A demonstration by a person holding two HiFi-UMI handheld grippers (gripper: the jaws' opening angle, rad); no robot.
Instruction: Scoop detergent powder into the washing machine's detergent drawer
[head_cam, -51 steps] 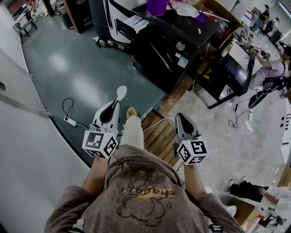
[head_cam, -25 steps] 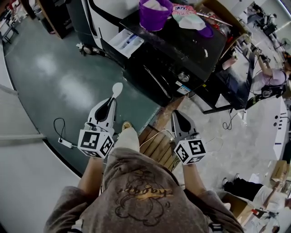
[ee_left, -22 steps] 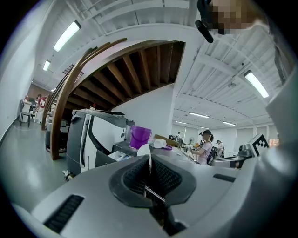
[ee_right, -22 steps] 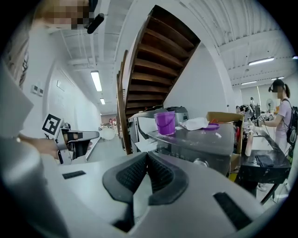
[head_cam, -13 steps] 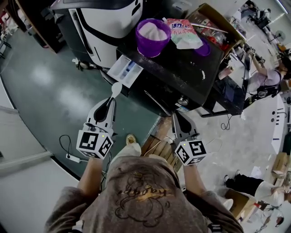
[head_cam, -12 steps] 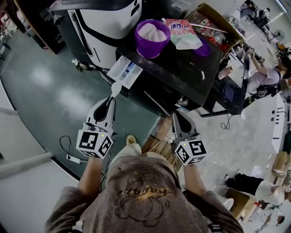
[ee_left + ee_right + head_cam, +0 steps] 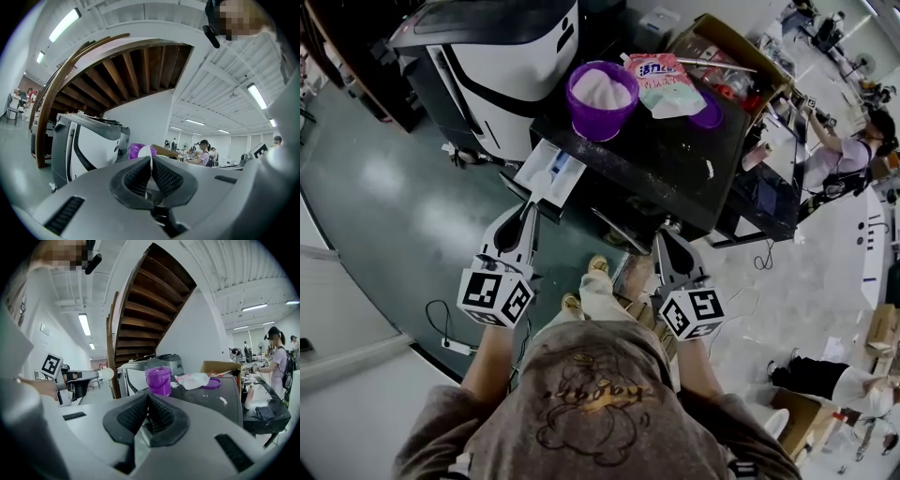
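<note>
Open green floor (image 7: 394, 197) spreads at the left, up to the front of the black washer (image 7: 675, 173). The left gripper (image 7: 528, 211) has its jaws clenched on a white spoon (image 7: 146, 151), and its tips reach the near edge of the pulled-out white drawer (image 7: 553, 169). At the left edge of the washer top stands a purple bucket (image 7: 581, 112) of powder (image 7: 602, 89), with a detergent bag (image 7: 664, 80) just beside it. The right gripper (image 7: 664, 236) hangs before the washer's front, jaws pressed together on nothing.
</note>
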